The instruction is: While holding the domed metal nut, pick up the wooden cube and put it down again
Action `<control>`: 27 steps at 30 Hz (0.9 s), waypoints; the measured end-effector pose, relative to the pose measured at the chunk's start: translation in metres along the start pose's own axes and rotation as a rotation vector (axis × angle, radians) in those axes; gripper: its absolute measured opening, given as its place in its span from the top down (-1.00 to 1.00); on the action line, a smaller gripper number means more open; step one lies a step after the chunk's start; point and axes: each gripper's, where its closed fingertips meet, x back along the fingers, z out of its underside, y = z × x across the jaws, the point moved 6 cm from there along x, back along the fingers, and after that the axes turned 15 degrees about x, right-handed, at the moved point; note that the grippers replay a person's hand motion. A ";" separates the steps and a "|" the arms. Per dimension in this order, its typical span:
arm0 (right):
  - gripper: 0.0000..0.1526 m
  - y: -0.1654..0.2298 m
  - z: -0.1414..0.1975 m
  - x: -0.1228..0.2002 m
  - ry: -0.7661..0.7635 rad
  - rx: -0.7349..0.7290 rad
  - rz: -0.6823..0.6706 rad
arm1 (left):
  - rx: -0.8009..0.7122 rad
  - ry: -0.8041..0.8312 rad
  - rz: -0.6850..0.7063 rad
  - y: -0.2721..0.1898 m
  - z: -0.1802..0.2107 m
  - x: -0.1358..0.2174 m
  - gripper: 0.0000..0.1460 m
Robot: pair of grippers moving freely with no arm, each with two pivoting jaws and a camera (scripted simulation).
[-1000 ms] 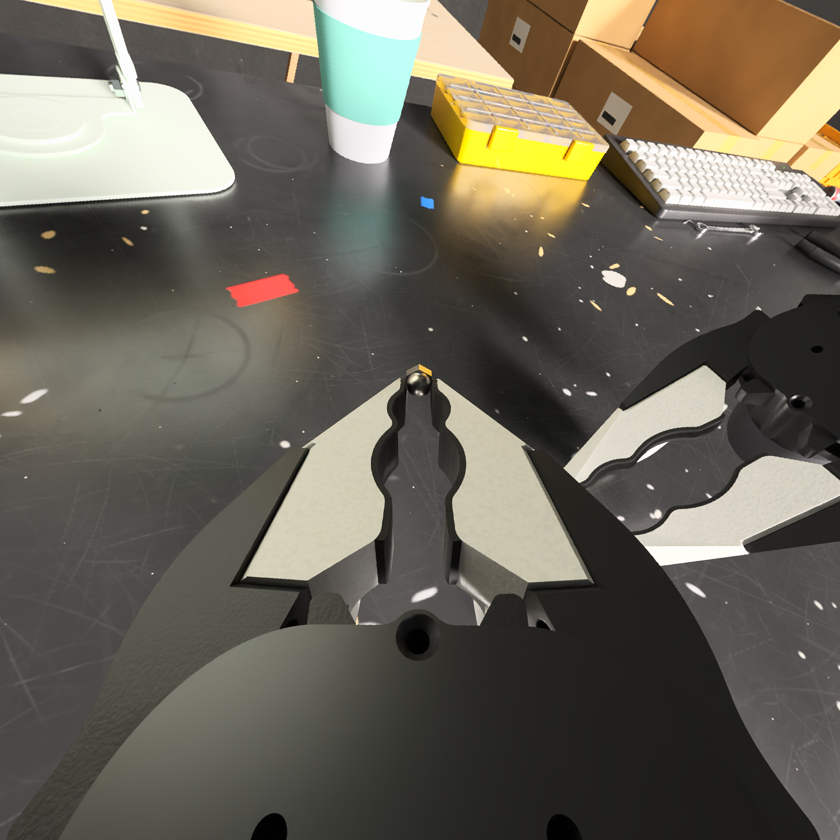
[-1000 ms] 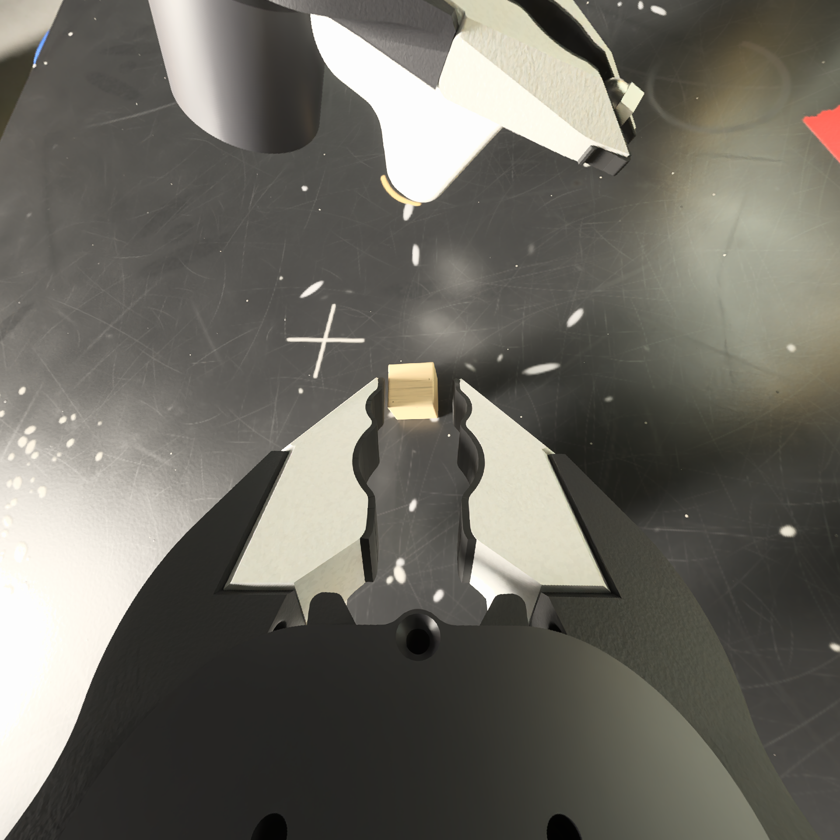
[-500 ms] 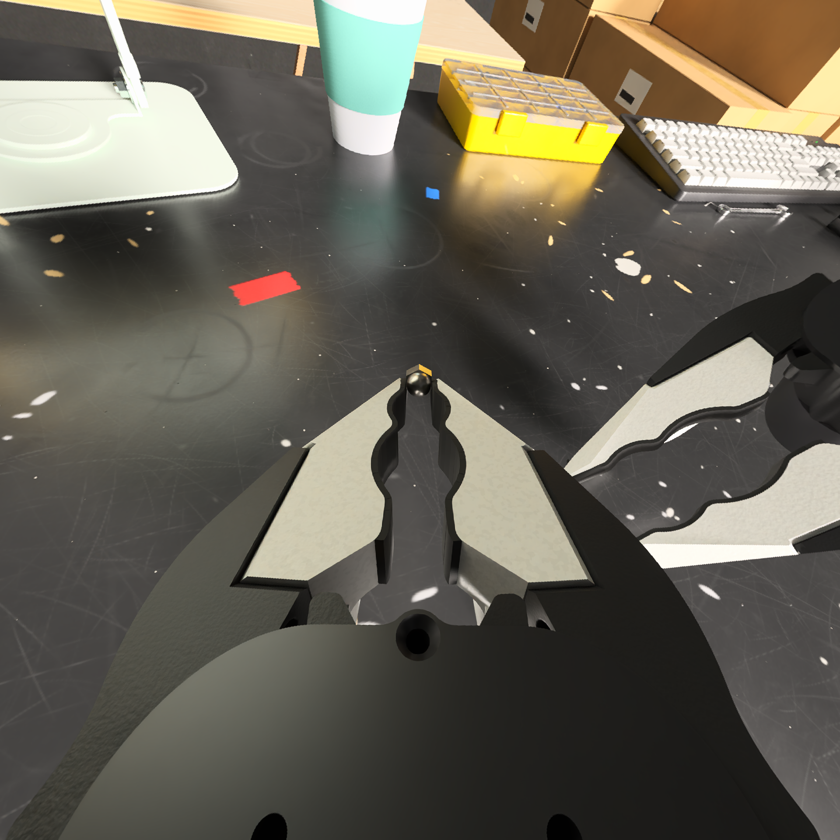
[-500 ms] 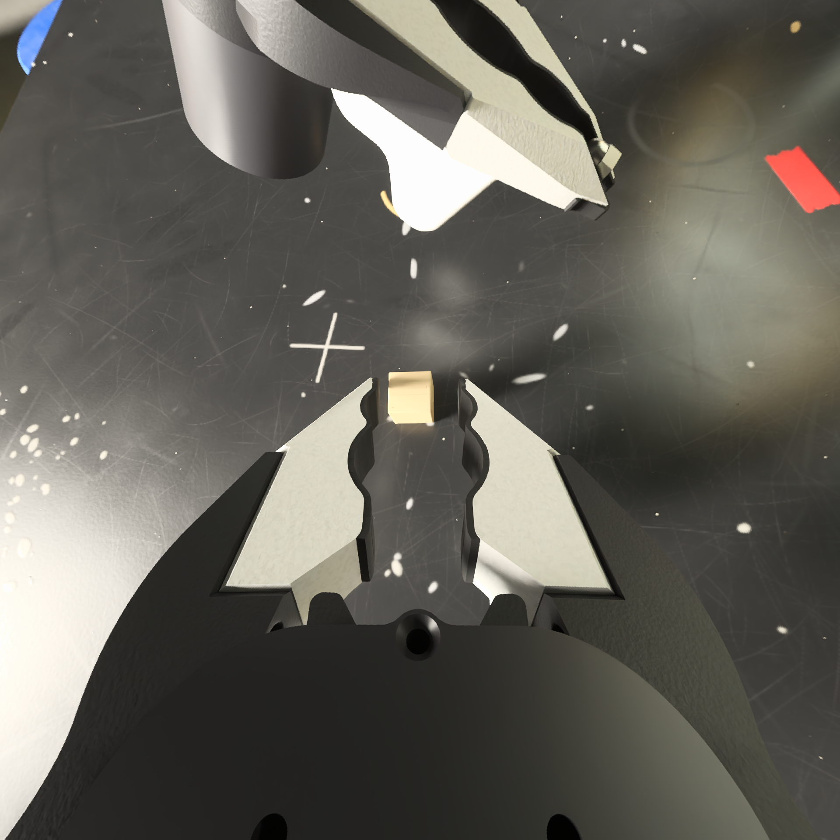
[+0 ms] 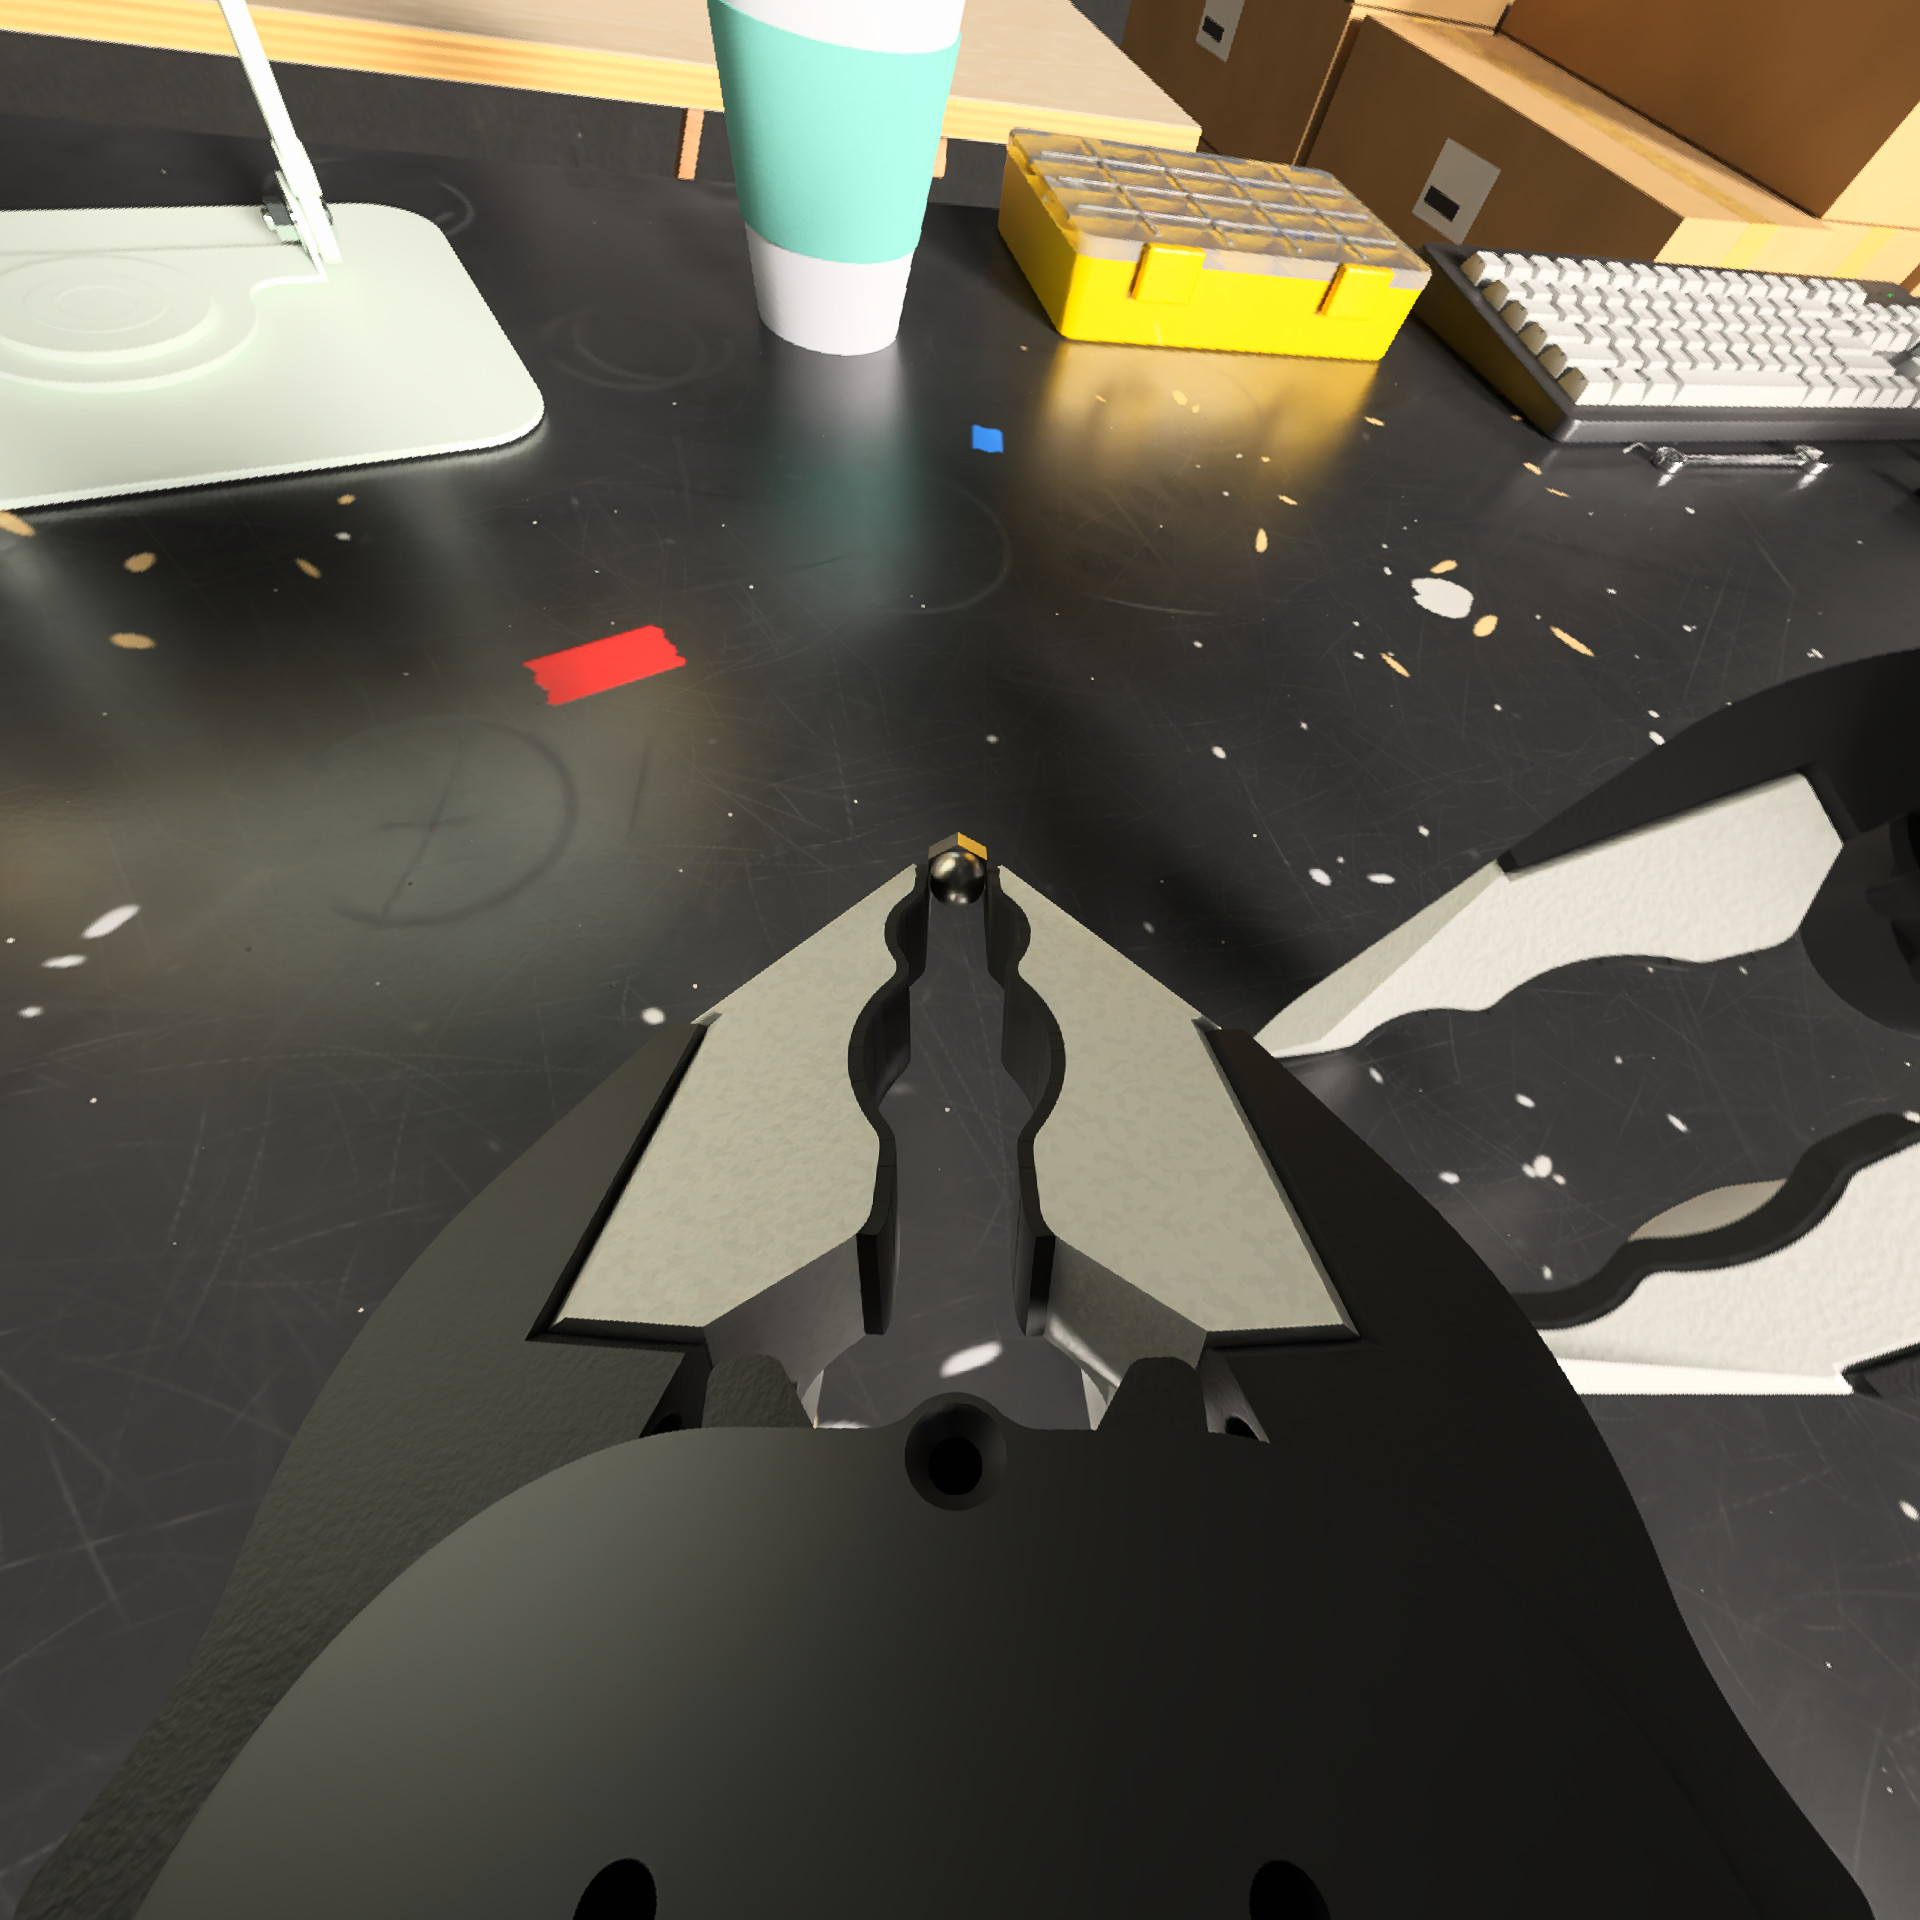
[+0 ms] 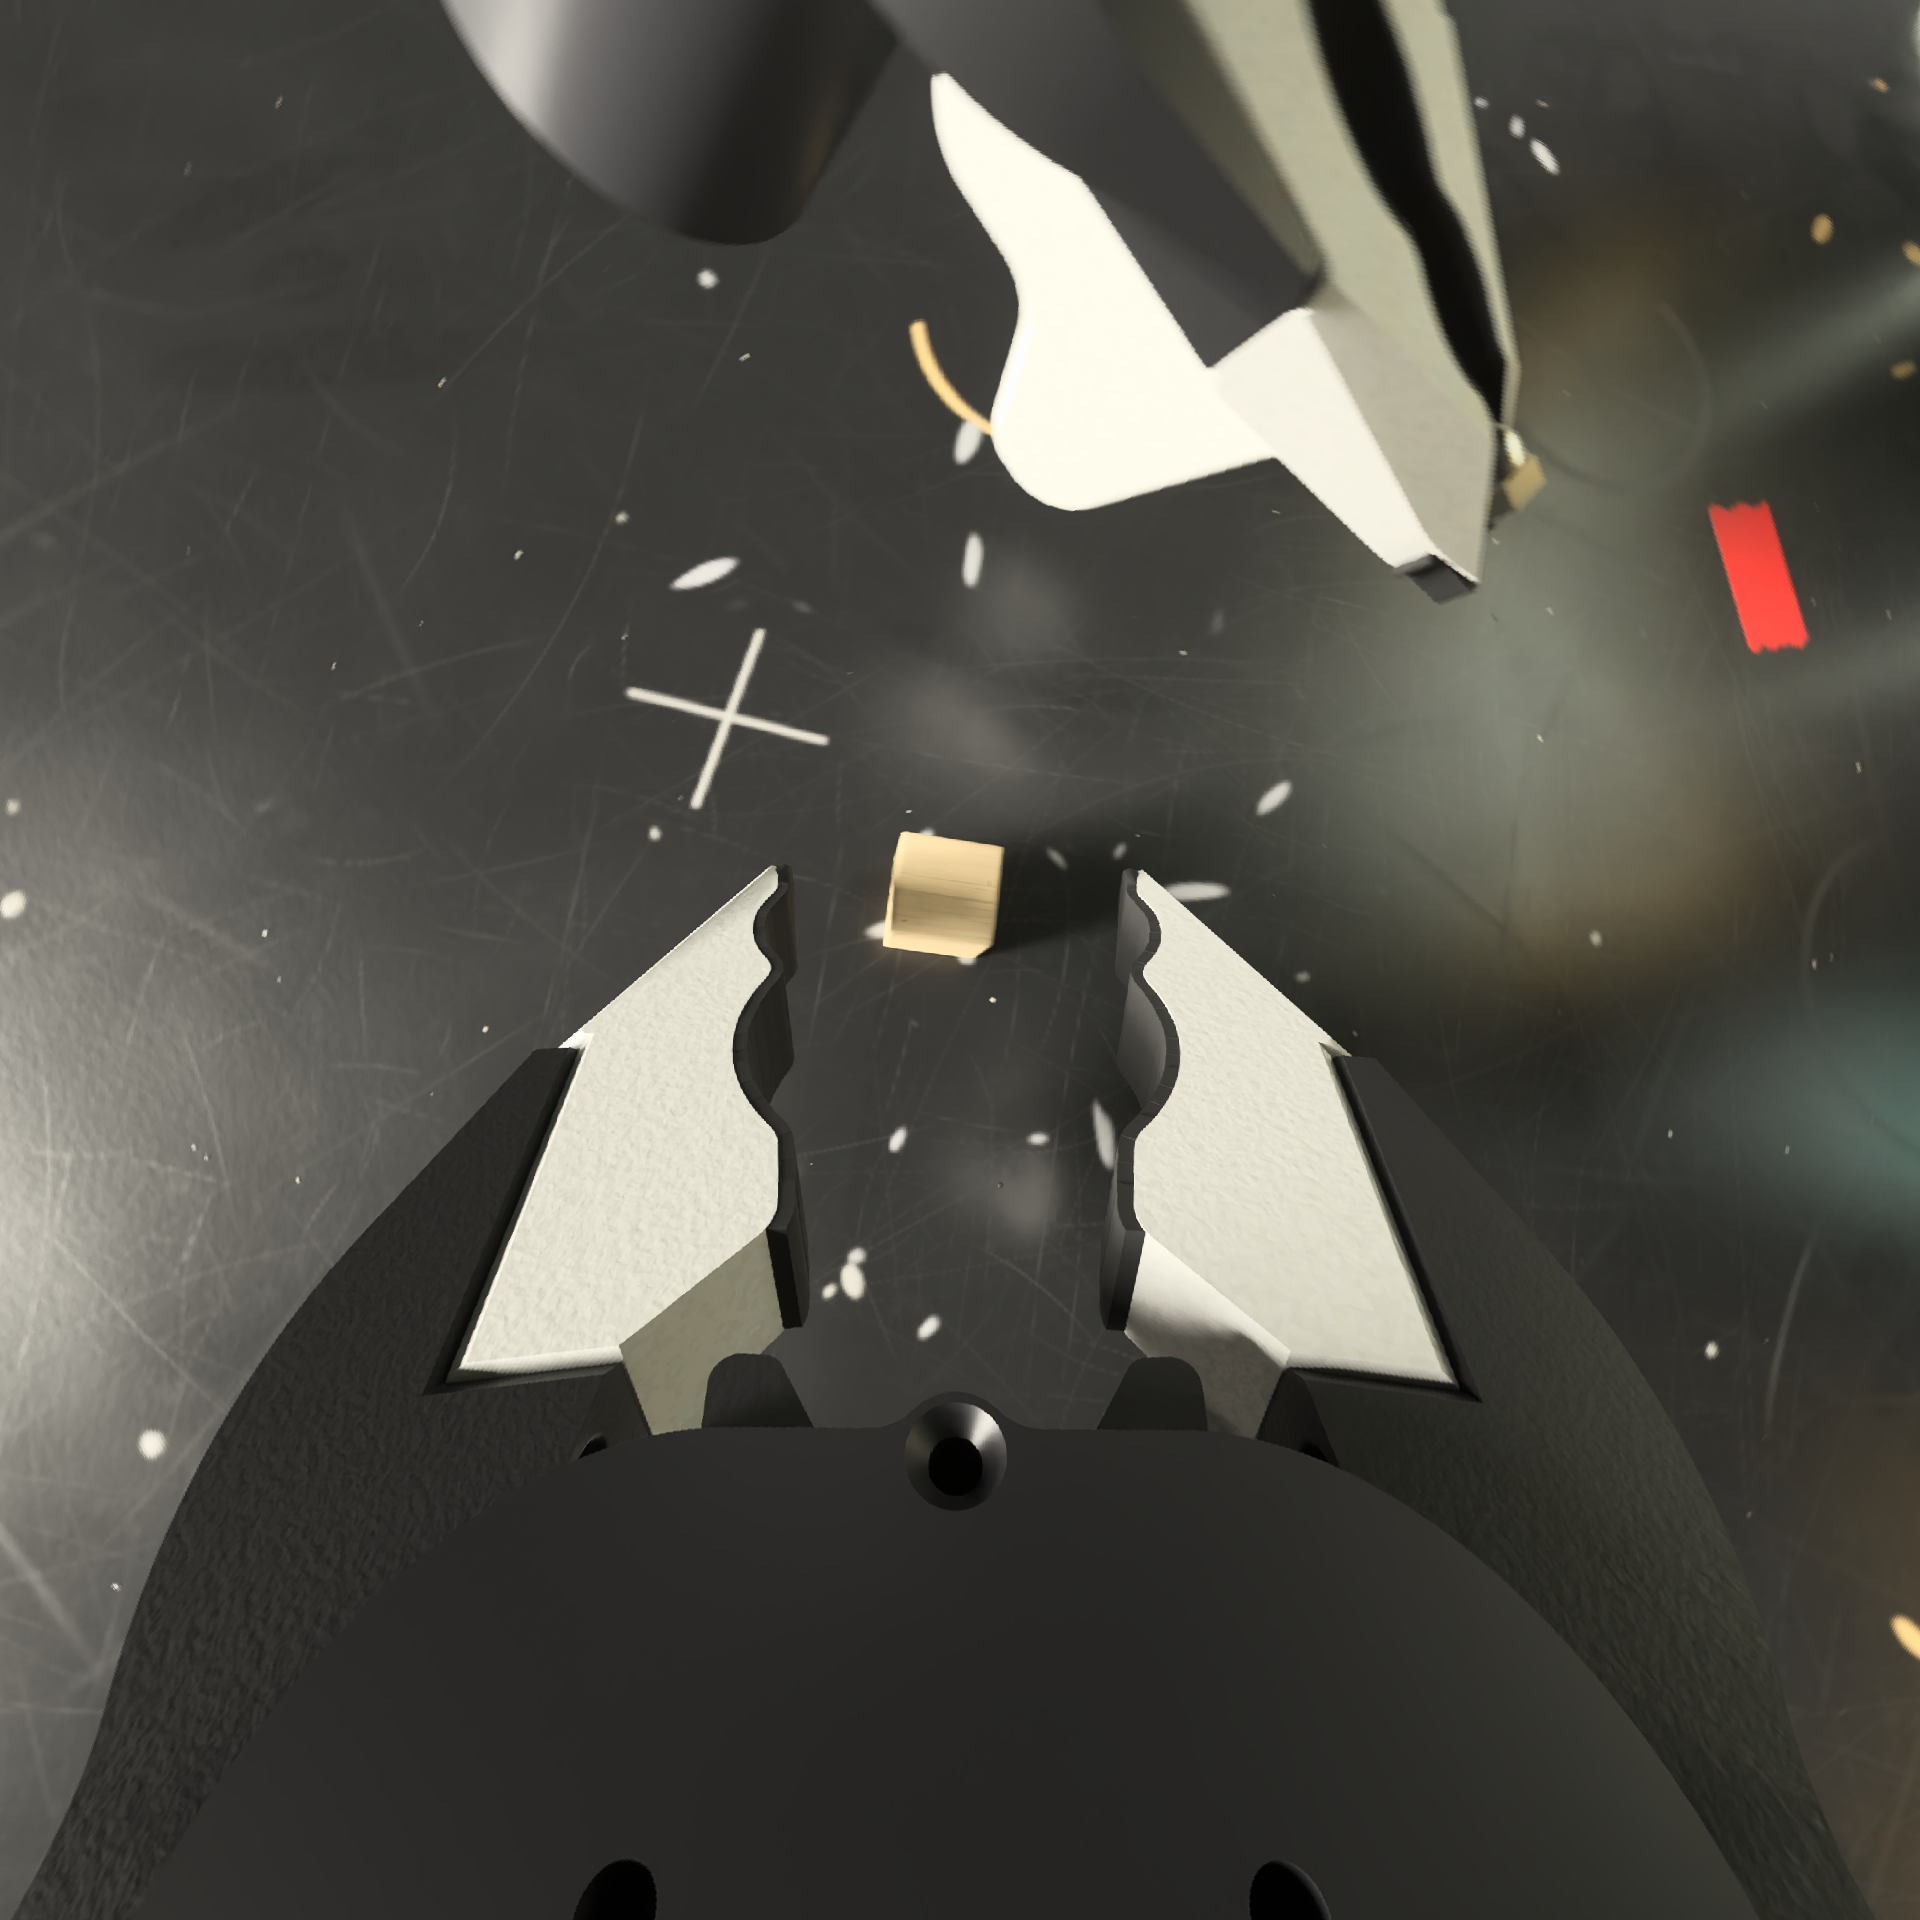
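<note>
**Cube down, nut held**

Left wrist view: the left gripper [image 5: 957,883] pinches the domed metal nut [image 5: 956,876] at its tips, above the table [image 5: 312,1039].

Right wrist view: the right gripper [image 6: 951,904] is spread wide. The wooden cube [image 6: 943,896] sits on the table btwn the tips, touching neither. Looks put down already; only backing away is left, I think.

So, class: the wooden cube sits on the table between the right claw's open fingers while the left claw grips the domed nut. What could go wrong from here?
1. The wooden cube lies nearer one finger of the open right claw; an uneven retreat could nudge it.
2. The domed metal nut is pinched only at the left claw tips, so it might slip.
3. The claws hang close together; moving either could cause a collision.
</note>
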 end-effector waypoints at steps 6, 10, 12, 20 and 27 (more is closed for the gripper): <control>0.15 0.011 -0.005 -0.003 -0.012 0.092 -0.068 | -0.012 0.007 0.005 -0.002 0.001 -0.001 0.87; 0.13 0.011 -0.004 -0.004 -0.015 0.052 -0.109 | -0.025 0.015 0.000 -0.003 0.002 -0.002 0.87; 0.13 0.011 -0.004 -0.005 -0.015 0.029 -0.123 | -0.028 0.017 0.000 -0.004 0.002 -0.002 0.87; 0.12 0.011 -0.002 -0.006 -0.020 -0.009 -0.138 | -0.038 0.024 -0.001 -0.005 0.002 -0.003 0.87; 0.09 0.009 -0.002 -0.005 -0.024 -0.041 -0.145 | -0.039 0.025 -0.005 -0.005 0.003 -0.003 0.87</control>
